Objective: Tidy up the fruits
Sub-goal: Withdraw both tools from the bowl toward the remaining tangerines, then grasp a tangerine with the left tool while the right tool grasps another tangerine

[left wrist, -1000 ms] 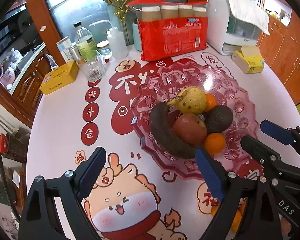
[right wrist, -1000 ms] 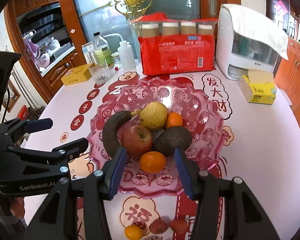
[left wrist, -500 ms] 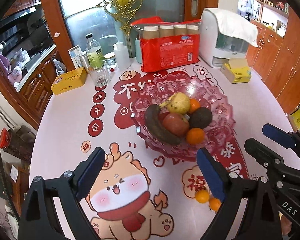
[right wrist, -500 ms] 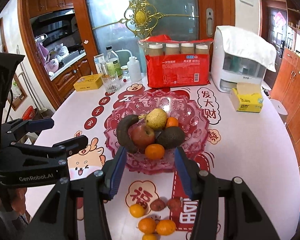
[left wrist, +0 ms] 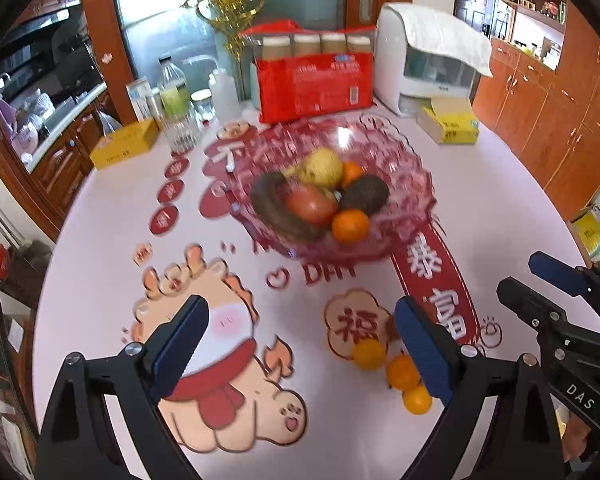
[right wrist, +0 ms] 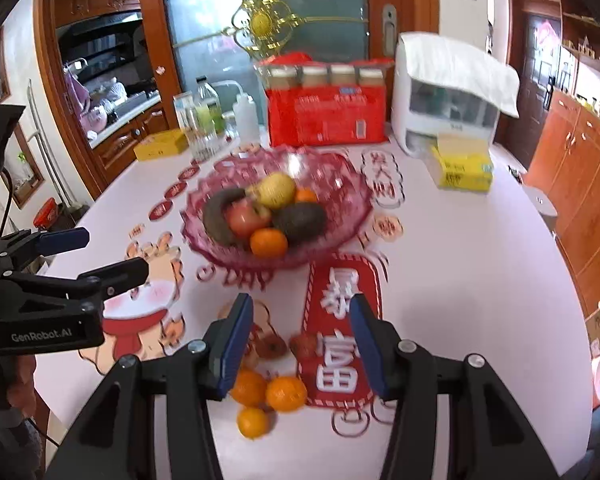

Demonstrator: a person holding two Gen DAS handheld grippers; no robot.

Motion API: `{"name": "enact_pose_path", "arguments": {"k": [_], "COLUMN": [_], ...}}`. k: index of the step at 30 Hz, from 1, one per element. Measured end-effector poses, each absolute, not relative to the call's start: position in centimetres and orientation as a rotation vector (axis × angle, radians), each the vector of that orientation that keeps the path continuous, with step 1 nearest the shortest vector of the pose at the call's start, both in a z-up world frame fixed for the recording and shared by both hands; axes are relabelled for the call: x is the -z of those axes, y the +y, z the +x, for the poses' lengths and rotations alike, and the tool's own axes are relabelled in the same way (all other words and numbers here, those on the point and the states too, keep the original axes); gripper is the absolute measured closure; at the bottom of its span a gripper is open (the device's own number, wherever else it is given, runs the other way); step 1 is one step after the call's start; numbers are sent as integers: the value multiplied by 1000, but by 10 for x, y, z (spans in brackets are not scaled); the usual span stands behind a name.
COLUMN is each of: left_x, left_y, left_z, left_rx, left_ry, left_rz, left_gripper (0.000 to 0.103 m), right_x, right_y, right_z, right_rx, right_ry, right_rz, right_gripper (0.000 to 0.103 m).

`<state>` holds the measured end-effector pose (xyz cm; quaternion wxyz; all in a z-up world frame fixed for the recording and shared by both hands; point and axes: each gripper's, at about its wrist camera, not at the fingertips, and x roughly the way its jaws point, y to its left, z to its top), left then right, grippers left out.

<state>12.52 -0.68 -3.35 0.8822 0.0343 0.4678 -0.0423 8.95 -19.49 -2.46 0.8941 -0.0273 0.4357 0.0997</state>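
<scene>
Both empty hand-held grippers farther back from fruit bowl: left wide, right half-open above loose oranges

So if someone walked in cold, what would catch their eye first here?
Probably the scalloped pink glass bowl mid-table, piled with a dark banana, red apple, yellow pear, avocado and tangerine. Next, the loose cluster of small oranges on the red-and-white festive tablecloth nearest the open right gripper.

Glossy pink glass-like bowl, smooth printed table, wooden cabinets
</scene>
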Motion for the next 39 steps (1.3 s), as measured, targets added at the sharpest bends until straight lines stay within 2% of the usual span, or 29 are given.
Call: {"name": "enact_pose_path", "arguments": {"k": [7, 14, 22, 31, 34, 39], "left_x": [85, 113, 124, 127, 128, 131], "left_y": [-28, -52, -54, -46, -48, -54], "left_z": [106, 91, 93, 97, 99, 102], "left_rx": [166, 256, 259, 243, 245, 264], "left_ry": [1035, 1029, 1047, 1066, 1073, 1093], "left_rz": [97, 226, 250, 216, 211, 196], "left_gripper": [9, 11, 21, 21, 21, 21], "right_x": [69, 106, 128, 147, 148, 144], "right_y": [-210, -217, -208, -206, -210, -211], "right_z": [75, 65, 76, 89, 92, 86], "right_rx": [-223, -258, -319, -404, -404, -370], "right_ry": [986, 1069, 1122, 1190, 1197, 1178], "right_rz": [-37, 5, 33, 112, 133, 73], "right_gripper": [52, 53, 56, 58, 64, 65]}}
